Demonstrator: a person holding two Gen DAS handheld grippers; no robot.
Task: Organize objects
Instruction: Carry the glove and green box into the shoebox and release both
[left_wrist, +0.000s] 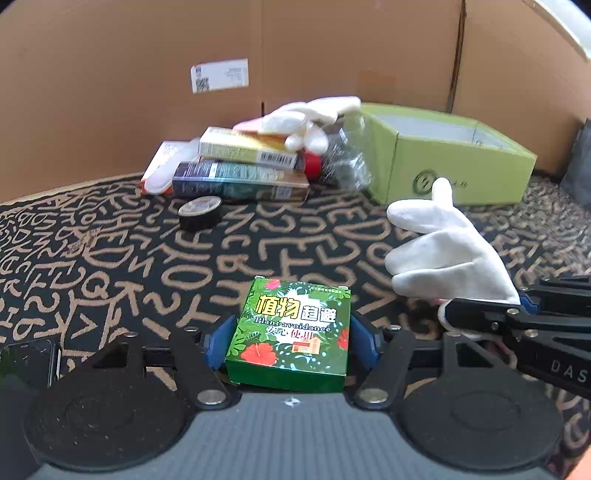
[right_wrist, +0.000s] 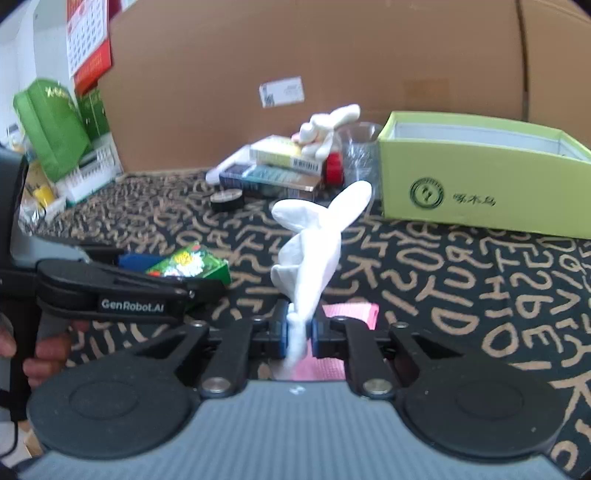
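Note:
My left gripper (left_wrist: 291, 341) is shut on a green flowered box (left_wrist: 291, 332), held just above the patterned cloth; the box also shows in the right wrist view (right_wrist: 188, 263). My right gripper (right_wrist: 298, 332) is shut on the cuff of a white glove (right_wrist: 314, 240), whose fingers stick up; the glove also shows in the left wrist view (left_wrist: 439, 247). An open light-green box (left_wrist: 450, 158) stands at the back right, seen also in the right wrist view (right_wrist: 480, 173). A second white glove (left_wrist: 310, 118) lies on the pile.
A pile of flat boxes (left_wrist: 240, 166), a red-capped clear bottle (left_wrist: 340, 158) and a black tape roll (left_wrist: 201, 212) sit by the cardboard wall (left_wrist: 147, 74). A phone (left_wrist: 29, 360) lies at left. Green bags (right_wrist: 55, 125) stand far left.

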